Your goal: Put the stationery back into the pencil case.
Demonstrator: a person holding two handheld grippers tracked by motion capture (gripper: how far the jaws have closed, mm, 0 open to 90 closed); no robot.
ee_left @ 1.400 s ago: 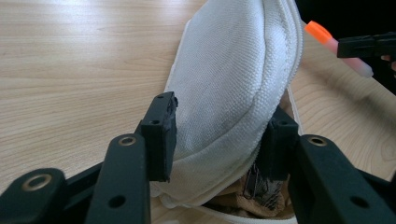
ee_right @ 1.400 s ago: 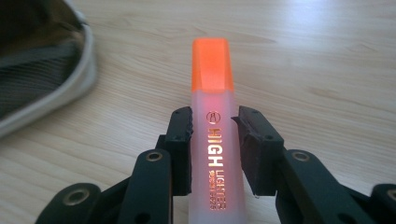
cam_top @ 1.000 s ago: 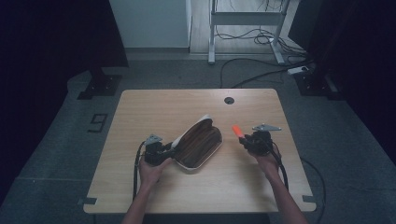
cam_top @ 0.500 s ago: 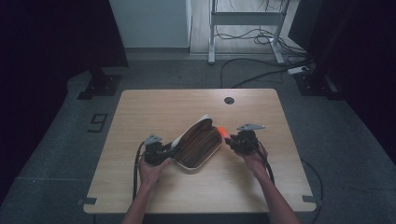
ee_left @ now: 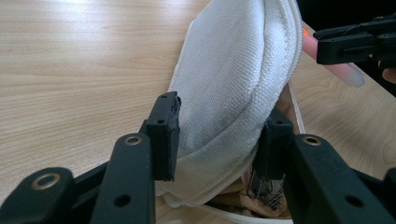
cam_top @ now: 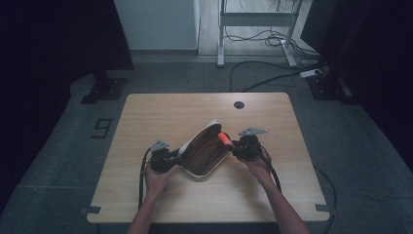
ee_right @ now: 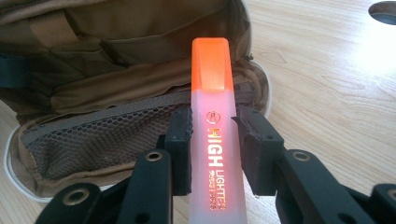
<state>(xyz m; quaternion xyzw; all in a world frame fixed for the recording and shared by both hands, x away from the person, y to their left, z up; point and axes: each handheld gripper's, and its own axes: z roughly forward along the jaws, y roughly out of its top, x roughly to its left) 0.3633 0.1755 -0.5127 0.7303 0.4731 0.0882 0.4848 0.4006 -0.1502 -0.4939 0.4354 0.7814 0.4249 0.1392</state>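
Note:
An open pouch [cam_top: 204,153], white canvas outside [ee_left: 233,70] and brown with a mesh pocket inside [ee_right: 116,93], lies mid-table. My left gripper [cam_top: 171,158] is shut on its raised white flap, one pad on each side of the fabric [ee_left: 219,135]. My right gripper [cam_top: 234,145] is shut on an orange-capped highlighter [ee_right: 214,121], gripped at mid-barrel [ee_right: 215,135]. The cap end [cam_top: 224,138] points at the pouch's opening, just over its right rim. In the left gripper view the highlighter [ee_left: 338,70] and the right gripper's jaws [ee_left: 355,42] show beyond the flap.
The wooden table [cam_top: 170,112] has a round cable hole [cam_top: 238,105] near its far edge, seen also in the right gripper view [ee_right: 385,9]. Cables and desk legs lie on the floor behind. Both forearms come in from the near edge.
The right gripper has carried the highlighter leftward across the table to the pouch's open side. The left gripper and the flap have stayed where they were.

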